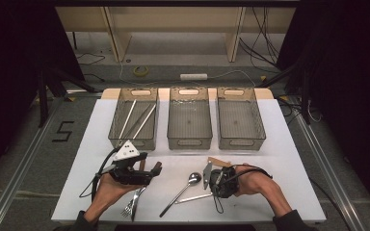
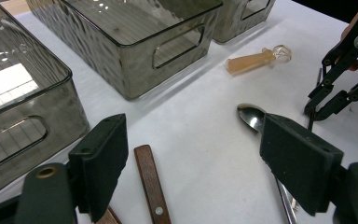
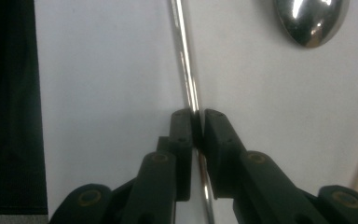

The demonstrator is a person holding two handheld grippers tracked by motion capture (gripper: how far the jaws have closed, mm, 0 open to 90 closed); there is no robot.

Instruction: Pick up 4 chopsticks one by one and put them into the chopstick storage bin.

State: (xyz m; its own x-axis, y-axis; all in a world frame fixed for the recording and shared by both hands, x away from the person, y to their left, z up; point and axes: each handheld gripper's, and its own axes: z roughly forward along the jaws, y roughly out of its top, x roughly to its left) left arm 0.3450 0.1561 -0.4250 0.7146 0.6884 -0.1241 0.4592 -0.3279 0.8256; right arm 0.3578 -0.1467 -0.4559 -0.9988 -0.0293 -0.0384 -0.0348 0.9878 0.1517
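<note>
The right gripper [image 3: 196, 123] is pinched on a thin metal rod [image 3: 185, 60] lying on the table [image 1: 289, 159], just beside the spoon [image 1: 192, 179]. The left gripper [image 2: 191, 158] gapes wide over a wooden handle [image 2: 151, 184] beside the spoon.

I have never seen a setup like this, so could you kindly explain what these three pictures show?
A person sits at a white table holding a hand-operated grasping tool in each hand. One picture looks down from above; the other two come from cameras riding on each tool. The left tool is open above a wooden handle. The right tool is shut on a thin metal rod, beside a spoon. Three clear bins stand behind; a fork lies near the left hand.
</note>
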